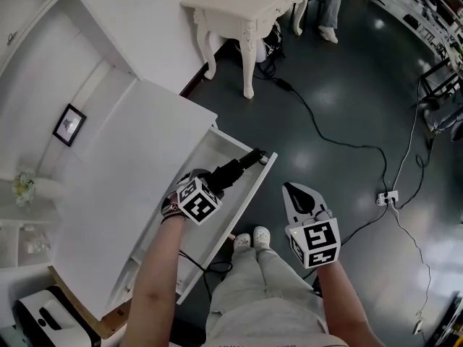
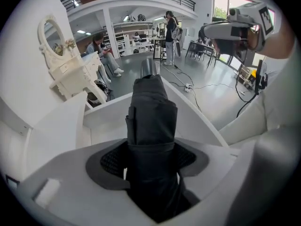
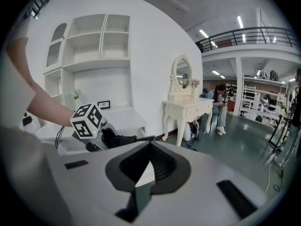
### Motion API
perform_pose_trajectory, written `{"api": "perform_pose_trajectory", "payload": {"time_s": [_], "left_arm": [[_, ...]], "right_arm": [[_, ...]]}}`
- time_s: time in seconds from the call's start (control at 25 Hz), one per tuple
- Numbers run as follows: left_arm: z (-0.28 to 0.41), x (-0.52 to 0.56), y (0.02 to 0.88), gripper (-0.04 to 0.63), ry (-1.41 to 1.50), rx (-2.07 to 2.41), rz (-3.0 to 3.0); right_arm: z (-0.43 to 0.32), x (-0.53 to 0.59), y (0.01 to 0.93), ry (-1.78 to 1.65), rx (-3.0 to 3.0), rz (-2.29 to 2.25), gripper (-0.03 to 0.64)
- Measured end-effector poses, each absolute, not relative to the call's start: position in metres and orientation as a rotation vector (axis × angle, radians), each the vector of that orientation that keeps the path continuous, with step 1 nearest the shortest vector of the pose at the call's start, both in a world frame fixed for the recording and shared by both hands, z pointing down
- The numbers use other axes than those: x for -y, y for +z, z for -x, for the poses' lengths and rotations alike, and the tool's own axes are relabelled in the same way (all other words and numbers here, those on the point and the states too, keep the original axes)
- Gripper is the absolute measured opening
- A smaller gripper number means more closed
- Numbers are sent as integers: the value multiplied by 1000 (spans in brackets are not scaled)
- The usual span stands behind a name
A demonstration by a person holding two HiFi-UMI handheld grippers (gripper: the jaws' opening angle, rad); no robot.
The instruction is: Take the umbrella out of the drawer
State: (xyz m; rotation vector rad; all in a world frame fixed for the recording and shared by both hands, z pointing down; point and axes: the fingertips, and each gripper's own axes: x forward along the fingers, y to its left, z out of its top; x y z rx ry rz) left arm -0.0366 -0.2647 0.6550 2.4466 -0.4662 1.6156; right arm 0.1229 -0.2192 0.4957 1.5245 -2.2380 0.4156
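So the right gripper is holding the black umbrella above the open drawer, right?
Not quite. It is the left gripper that is holding the black umbrella above the open drawer. The left gripper view shows its jaws clamped on the umbrella. The right gripper holds nothing.

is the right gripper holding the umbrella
No, the right gripper has its jaws closed together on nothing; the umbrella is clamped in the left gripper.

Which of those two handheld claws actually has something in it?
The left gripper: it clamps the black umbrella, while the right gripper is shut on nothing.
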Motion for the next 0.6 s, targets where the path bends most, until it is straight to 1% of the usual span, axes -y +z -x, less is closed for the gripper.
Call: {"api": "perform_pose_trajectory", "payload": {"time_s": [0.6], "left_arm": [[25,273,560,276,1370,695,-2603]], "right_arm": [[-116,238,432,248,2316,-1573,5]]}}
